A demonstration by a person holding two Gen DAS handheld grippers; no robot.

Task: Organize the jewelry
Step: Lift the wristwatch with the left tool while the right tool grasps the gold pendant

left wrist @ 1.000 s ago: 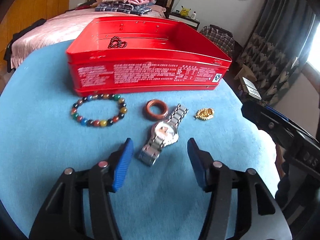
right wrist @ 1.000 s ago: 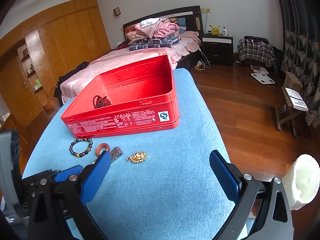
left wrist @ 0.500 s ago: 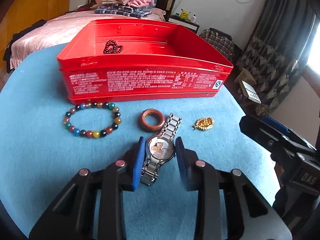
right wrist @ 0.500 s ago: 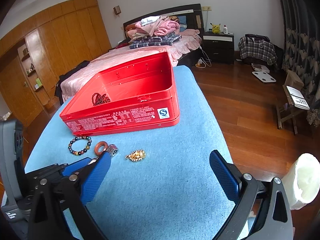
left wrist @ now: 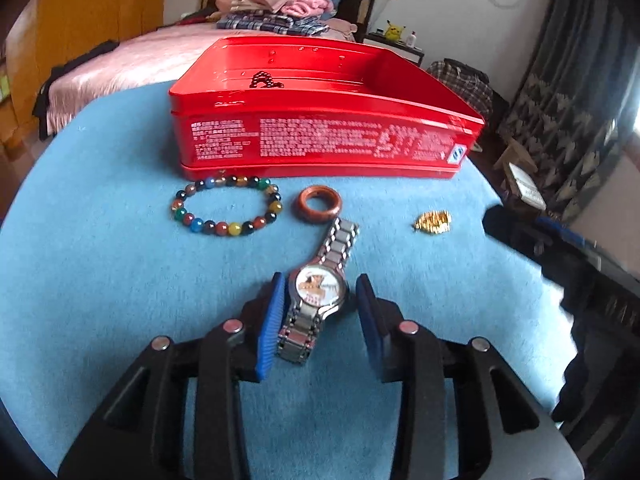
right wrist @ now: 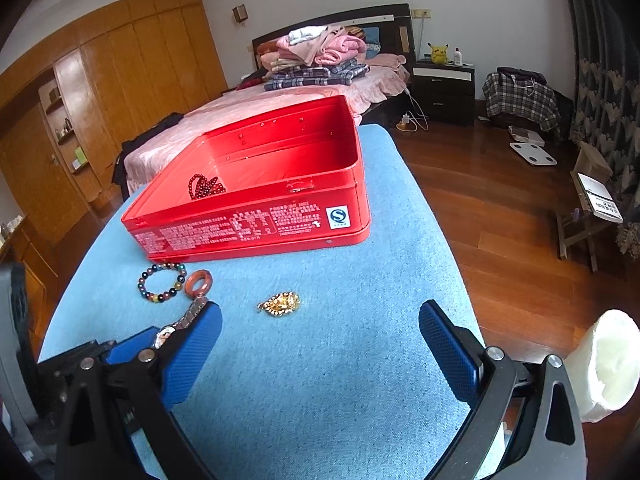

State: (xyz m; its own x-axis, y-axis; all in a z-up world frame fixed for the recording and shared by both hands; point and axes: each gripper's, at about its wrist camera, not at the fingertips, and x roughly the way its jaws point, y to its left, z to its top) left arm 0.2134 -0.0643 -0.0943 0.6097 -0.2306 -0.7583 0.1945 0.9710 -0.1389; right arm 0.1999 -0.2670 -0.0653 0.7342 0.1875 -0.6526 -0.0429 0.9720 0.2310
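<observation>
2 pads of my left gripper (left wrist: 320, 308) straddle the wristwatch (left wrist: 320, 288), narrowed, gaps showing, to pinch its case; right gripper (right wrist: 320, 344) wide, idle.

Tin (left wrist: 320, 148) sits at the back of the bench (left wrist: 100, 280), dark bead string (left wrist: 264, 79) inside it. Just in front of the tin, left to right: bead bracelet (left wrist: 226, 210), ring (left wrist: 319, 205), pendant (left wrist: 433, 222). Watch (left wrist: 320, 288) lies nearer, behind the ring, between the left tongs (left wrist: 320, 312). Right tongs (right wrist: 320, 344) off to the right, near the pendant.
</observation>
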